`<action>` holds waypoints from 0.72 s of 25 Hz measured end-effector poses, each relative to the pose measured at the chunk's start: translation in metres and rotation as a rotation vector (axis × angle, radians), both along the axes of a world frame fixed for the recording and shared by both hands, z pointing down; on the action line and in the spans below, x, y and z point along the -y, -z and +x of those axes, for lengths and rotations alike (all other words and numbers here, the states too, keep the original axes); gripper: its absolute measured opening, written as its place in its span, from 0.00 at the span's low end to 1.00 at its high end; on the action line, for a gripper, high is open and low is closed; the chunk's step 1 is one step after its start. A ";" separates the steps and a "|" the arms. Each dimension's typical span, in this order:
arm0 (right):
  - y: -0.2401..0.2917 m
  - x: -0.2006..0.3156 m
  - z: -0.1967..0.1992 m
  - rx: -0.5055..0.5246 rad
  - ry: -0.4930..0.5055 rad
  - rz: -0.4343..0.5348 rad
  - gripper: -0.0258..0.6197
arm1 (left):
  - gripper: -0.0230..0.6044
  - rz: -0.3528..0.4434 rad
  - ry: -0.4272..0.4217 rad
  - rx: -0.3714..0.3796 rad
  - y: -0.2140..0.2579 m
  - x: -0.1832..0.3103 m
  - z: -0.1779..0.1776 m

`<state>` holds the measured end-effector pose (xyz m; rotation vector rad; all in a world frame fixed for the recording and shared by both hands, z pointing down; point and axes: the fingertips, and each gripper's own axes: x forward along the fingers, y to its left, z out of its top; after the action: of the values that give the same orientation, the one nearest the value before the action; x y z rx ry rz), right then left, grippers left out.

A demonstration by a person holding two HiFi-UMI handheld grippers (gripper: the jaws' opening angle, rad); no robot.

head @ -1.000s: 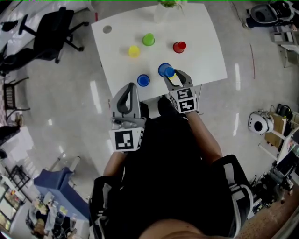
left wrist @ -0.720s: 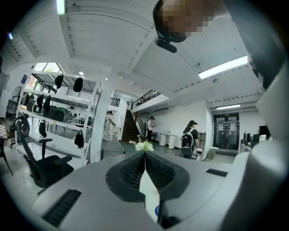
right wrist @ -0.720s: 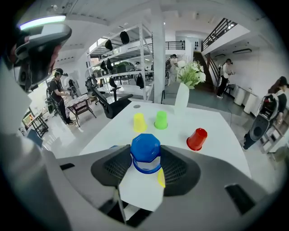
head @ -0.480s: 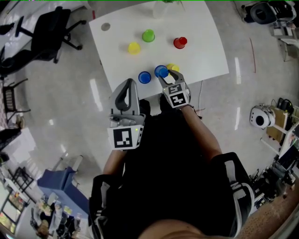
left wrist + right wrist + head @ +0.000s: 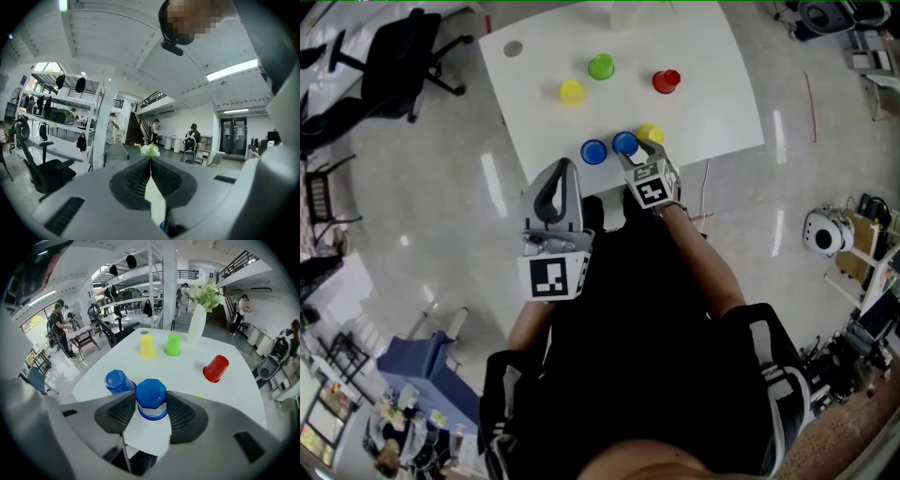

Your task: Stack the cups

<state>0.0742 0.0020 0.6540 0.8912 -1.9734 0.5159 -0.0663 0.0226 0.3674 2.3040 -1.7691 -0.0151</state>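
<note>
Your right tool (image 5: 151,400) is clenched on an upturned blue cup (image 5: 151,389), pads on its two sides, near the front edge of the worktop (image 5: 187,376); your left tool (image 5: 150,165) is closed on nothing, short of the worktop. To stack cleanly, hold the cup level and centre its mouth over the second blue cup (image 5: 116,380), just beside it at 10 o'clock in the right gripper view, then release only once it seats. The red cup (image 5: 215,368) sits at 2 o'clock; the yellow cup (image 5: 147,347) and green cup (image 5: 173,345) stand well apart at 12 o'clock.
</note>
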 end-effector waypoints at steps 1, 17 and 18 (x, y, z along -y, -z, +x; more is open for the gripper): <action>-0.001 0.000 0.000 0.001 -0.001 -0.003 0.38 | 0.07 -0.002 0.000 0.000 0.000 0.000 0.000; -0.017 -0.001 -0.006 0.015 0.006 -0.029 0.38 | 0.07 -0.025 0.018 0.004 -0.008 -0.003 0.001; -0.017 -0.001 -0.006 0.016 0.006 -0.028 0.38 | 0.07 -0.027 0.018 0.003 -0.009 -0.003 0.001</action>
<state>0.0683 0.0032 0.6711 0.8662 -1.9779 0.5479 -0.0648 0.0257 0.3763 2.2707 -1.7801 0.0097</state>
